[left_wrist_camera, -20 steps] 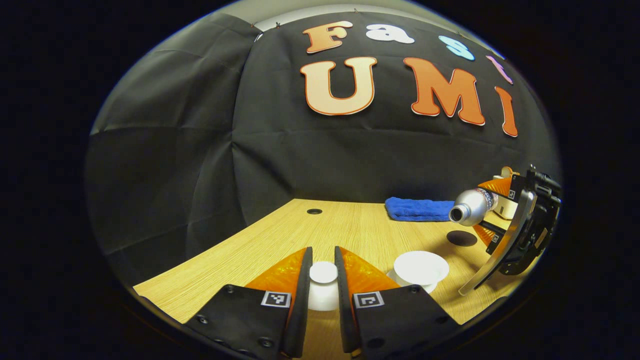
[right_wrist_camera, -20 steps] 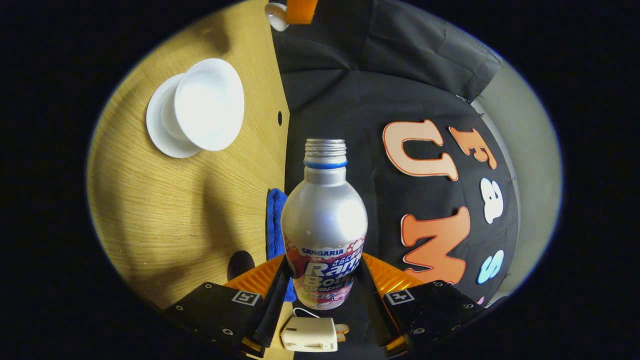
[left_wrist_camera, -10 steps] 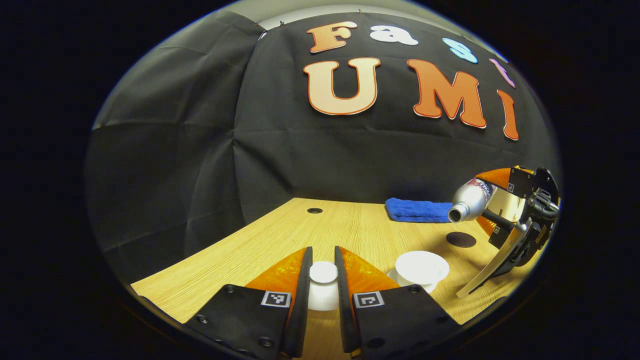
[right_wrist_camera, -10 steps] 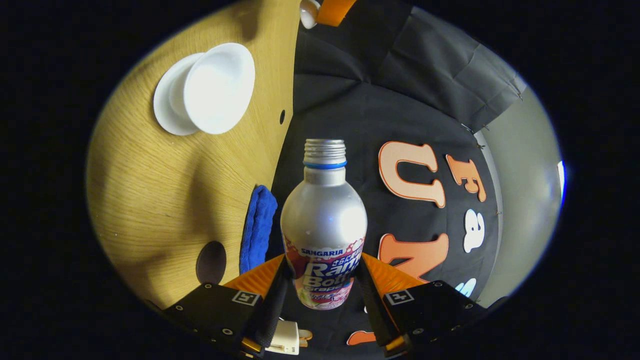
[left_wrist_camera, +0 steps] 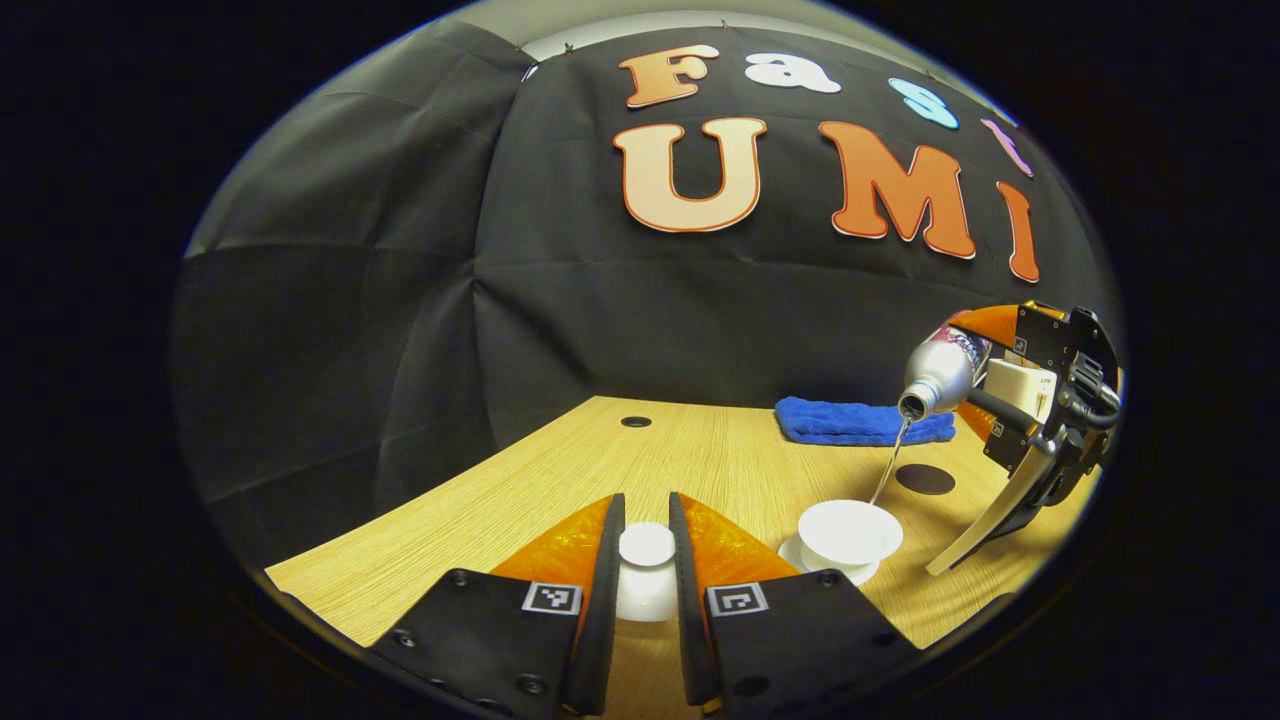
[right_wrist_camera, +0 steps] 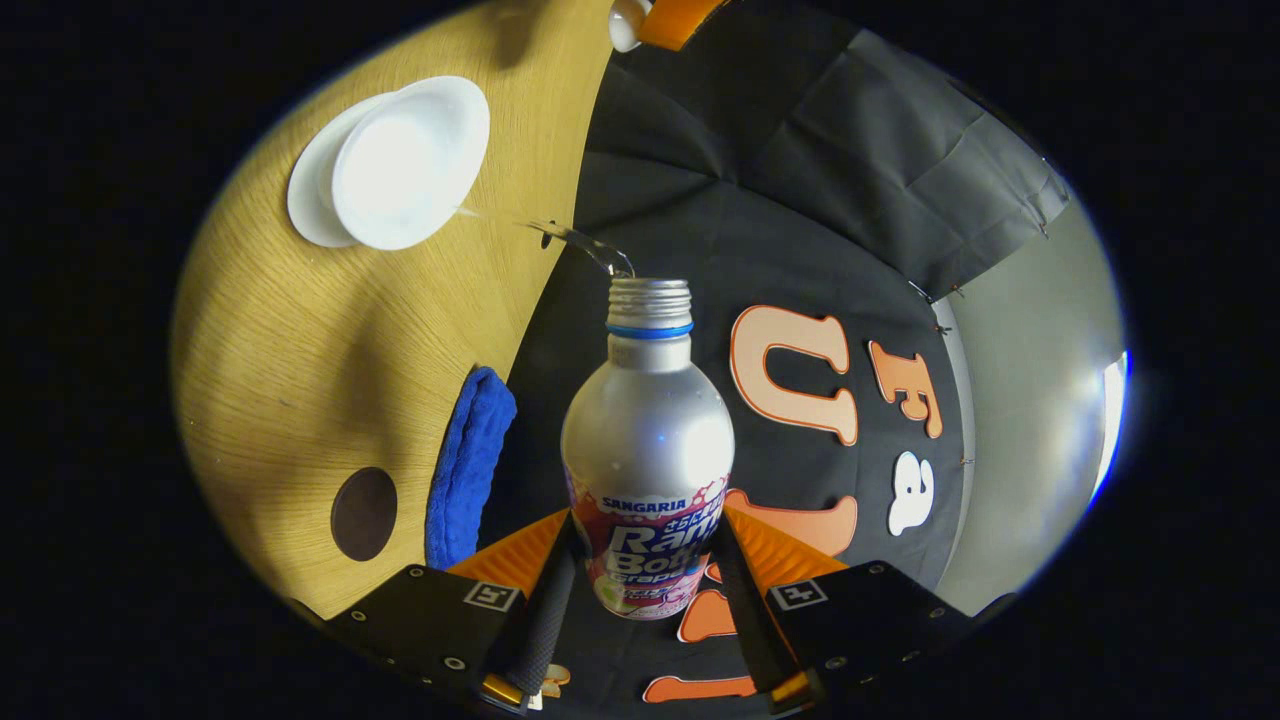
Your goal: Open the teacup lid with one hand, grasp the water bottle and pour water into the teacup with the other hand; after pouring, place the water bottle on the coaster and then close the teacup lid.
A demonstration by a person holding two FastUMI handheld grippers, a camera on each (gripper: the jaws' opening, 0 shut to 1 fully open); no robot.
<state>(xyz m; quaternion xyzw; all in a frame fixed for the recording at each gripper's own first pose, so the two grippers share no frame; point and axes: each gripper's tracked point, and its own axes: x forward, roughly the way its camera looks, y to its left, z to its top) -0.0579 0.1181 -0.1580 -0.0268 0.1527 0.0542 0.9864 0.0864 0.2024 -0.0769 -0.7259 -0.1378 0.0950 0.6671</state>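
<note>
My left gripper (left_wrist_camera: pixel 646 548) is shut on the white teacup lid (left_wrist_camera: pixel 646 565), held a little above the wooden table to the left of the cup. The open white teacup (left_wrist_camera: pixel 850 530) stands on its saucer (left_wrist_camera: pixel 796 552). In the left gripper view, my right gripper (left_wrist_camera: pixel 985 380) tilts the silver water bottle (left_wrist_camera: pixel 938 368) mouth-down, and a thin stream of water (left_wrist_camera: pixel 886 465) falls into the cup. In the right gripper view, my right gripper (right_wrist_camera: pixel 645 570) is shut on the bottle (right_wrist_camera: pixel 648 440), with water (right_wrist_camera: pixel 570 238) arcing to the teacup (right_wrist_camera: pixel 410 162). A dark round coaster (left_wrist_camera: pixel 924 479) lies behind the cup.
A folded blue cloth (left_wrist_camera: pixel 860 421) lies at the back of the wooden table (left_wrist_camera: pixel 560 480), near the coaster (right_wrist_camera: pixel 363 513). A small round hole (left_wrist_camera: pixel 635 421) sits in the tabletop near the black wall.
The right gripper has tipped the bottle further, mouth downward, and water now streams into the teacup. The left gripper and the lid have stayed in place.
</note>
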